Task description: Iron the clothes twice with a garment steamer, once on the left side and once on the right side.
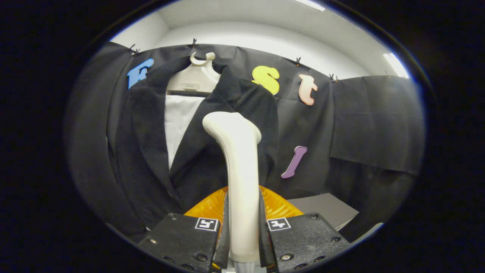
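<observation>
Clamped between both fingers at the bottom centre of the frame, the gripper [242, 237] has hold of the garment steamer [238, 170] by its pale handle, which rises upright to mid-frame. Behind the fingers sits an orange ribbed object [280, 206], a grey surface [326, 208] to its right. Beyond, left of centre, a dark jacket [212, 151] hangs on a pale hanger [195, 77].

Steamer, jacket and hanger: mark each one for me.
Steamer [240, 167]: gripper view, on its handle, clamped between the gripper [242, 242] fingers.
Jacket [201, 167]: gripper view, on the dark front panel beyond the steamer.
Hanger [195, 77]: gripper view, on its pale body under the hook.
</observation>
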{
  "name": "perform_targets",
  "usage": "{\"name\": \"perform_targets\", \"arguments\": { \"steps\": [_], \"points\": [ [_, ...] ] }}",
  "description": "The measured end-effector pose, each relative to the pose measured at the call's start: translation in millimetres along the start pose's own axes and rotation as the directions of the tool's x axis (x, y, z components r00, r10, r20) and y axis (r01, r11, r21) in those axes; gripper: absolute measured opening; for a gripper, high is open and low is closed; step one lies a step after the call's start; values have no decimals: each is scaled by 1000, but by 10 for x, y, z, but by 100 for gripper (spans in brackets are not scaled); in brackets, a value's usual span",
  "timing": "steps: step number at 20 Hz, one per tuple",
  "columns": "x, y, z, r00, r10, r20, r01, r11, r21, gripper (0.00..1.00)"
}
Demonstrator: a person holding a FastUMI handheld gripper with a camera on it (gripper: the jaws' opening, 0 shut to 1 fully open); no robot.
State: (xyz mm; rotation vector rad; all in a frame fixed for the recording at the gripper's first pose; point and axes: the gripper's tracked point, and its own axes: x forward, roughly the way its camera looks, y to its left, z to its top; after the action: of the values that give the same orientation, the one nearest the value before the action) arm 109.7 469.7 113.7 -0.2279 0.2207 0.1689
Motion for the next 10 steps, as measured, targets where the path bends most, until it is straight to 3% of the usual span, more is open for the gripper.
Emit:
{"name": "perform_targets", "arguments": {
  "steps": [10],
  "points": [
    [-33, 18, -454, 998, 28, -56, -30, 999, -36, 34]
  ]
}}
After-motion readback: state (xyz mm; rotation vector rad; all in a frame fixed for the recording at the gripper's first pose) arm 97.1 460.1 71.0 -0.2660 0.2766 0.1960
